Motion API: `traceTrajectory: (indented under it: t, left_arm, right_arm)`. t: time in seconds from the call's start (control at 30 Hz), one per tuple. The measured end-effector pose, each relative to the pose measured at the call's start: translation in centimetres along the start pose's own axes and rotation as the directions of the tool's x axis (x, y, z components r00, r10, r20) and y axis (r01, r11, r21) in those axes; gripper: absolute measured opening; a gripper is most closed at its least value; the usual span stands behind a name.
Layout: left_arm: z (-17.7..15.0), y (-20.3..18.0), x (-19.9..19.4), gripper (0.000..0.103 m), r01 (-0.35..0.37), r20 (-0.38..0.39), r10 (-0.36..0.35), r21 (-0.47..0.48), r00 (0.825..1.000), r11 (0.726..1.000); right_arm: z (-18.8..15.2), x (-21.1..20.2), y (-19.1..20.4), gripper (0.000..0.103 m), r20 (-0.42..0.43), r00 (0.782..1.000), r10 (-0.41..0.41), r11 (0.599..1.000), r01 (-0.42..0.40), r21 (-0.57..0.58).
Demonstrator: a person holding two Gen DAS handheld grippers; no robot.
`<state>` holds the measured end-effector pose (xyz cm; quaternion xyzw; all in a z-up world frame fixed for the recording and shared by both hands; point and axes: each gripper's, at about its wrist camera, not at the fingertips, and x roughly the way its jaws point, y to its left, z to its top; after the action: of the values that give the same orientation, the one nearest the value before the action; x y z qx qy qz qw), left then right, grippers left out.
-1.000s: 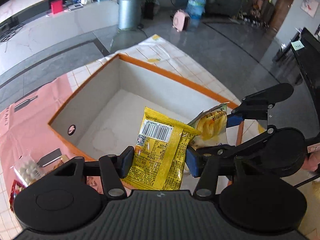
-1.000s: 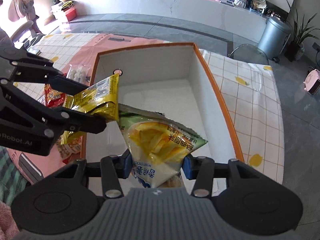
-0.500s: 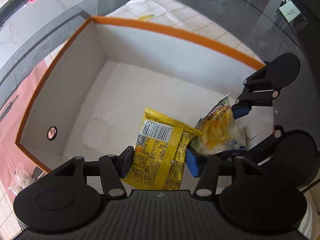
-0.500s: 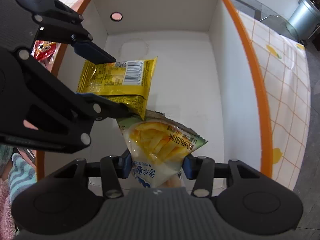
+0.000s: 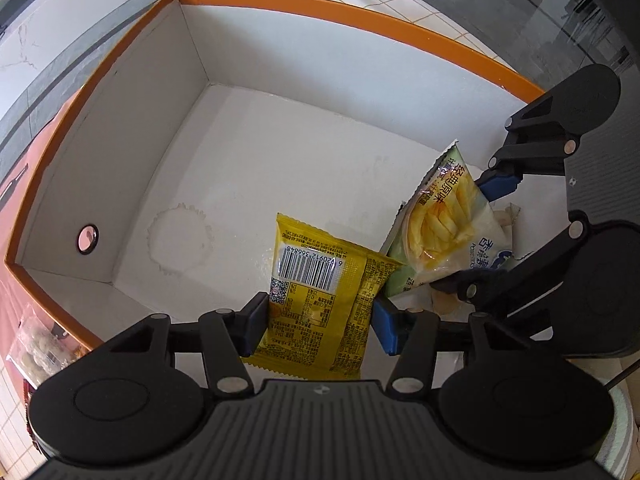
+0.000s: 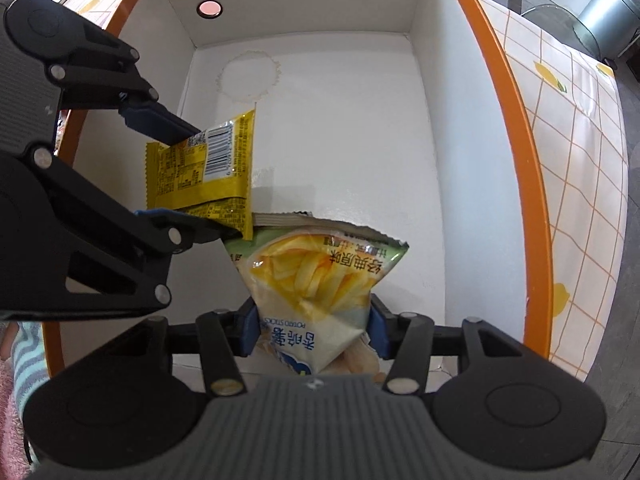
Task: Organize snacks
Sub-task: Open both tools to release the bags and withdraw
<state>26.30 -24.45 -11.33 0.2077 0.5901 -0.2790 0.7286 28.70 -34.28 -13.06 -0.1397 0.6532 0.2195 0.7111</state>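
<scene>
Both hands are down inside the box [image 5: 352, 16] now, tools pointing at its white floor. My left tool [image 5: 318, 326] is clamped on the yellow pack [image 5: 320, 292], pads pinching its two side edges, barcode face up, the pack hanging low over the floor near the front wall. My right tool [image 6: 312, 330] has the potato-stick bag [image 6: 316, 280] between its pads; the jaws have just been opening, though the pads look to be touching the bag's lower sides, so I read it as loosening, not yet let go. The two snacks sit just beside each other, the yellow pack's corner overlapping the bag's top seam in the right wrist view. These are light, crinkly film pouches, puffed with air and slick, so they buckle under the pads, and the sticks inside will snap if squeezed hard. Best hold is the flat crimped seam or the side edges, not the puffy middle. More snacks [image 5: 36, 344] wait on the surface outside the box.
</scene>
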Motion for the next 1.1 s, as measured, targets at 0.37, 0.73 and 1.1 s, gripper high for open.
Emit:
traceTrajectory:
  t: [0.37,0.73,1.1]
  left_arm:
    - [-2.2,0.9,-3.7,0.076,0.054,0.17,-0.044,-0.053,0.984,0.997]
    - [-9.0,2.6,-12.1,0.077,0.057,0.402,0.022,-0.183,0.915,0.981]
    - [-19.0,8.3,-17.3,0.077,0.045,0.467,0.158,-0.395,0.87,0.918]
  right_arm:
    - [0.3,0.1,1.9,0.078,-0.023,0.998,-0.06,0.998,0.061,0.031]
    - [-0.9,-5.2,6.5,0.085,0.162,0.972,-0.173,0.973,0.143,0.179]
    - [-3.3,-9.7,16.6,0.085,0.497,0.853,-0.159,0.956,0.006,0.295]
